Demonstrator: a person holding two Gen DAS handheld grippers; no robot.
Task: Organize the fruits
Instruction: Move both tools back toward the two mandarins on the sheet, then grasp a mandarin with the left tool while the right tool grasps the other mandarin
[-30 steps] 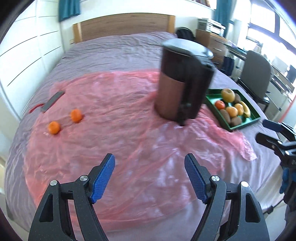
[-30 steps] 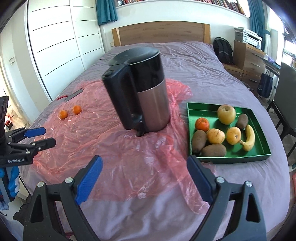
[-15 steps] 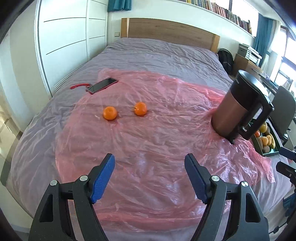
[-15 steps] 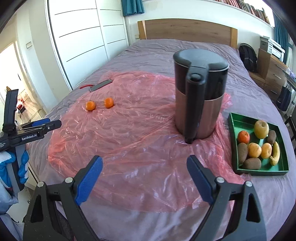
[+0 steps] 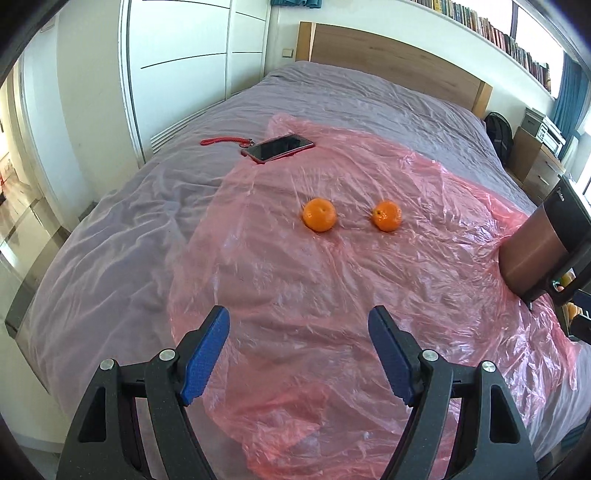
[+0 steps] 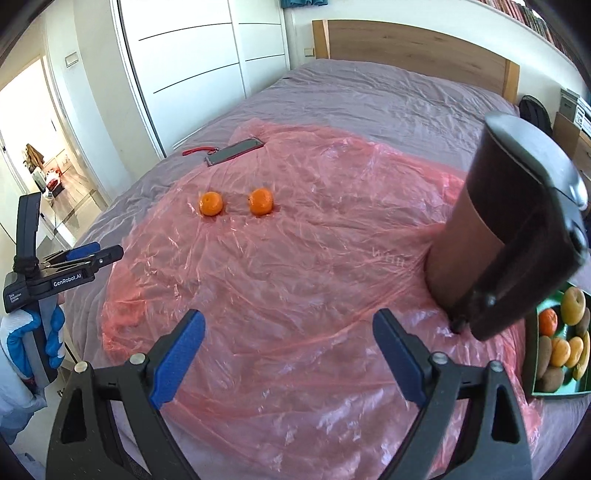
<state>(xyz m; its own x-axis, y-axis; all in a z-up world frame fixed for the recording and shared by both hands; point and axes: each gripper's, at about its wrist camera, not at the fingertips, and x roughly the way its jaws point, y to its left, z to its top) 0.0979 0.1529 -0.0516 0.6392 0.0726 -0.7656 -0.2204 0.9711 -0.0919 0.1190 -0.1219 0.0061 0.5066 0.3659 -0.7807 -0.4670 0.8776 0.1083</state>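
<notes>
Tangerines: two tangerines (image 5: 320, 219) (image 5: 386, 220) side by side on pink sheet (image 5: 332, 295).
Tray: green tray (image 6: 533, 373), far right, apparently holding mixed fruit.
Jaws: left gripper (image 5: 298, 356) and right gripper (image 6: 289, 358) both spread, empty.

Grey bed (image 5: 332, 107), wooden headboard (image 5: 399, 59), white wardrobe (image 5: 184, 66), bookshelf (image 5: 498, 33)

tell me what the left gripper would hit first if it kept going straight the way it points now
Probably the pink plastic sheet on the bed: the open left gripper tilts down at bare sheet. The two oranges lie farther along, though depth is unclear.
</notes>
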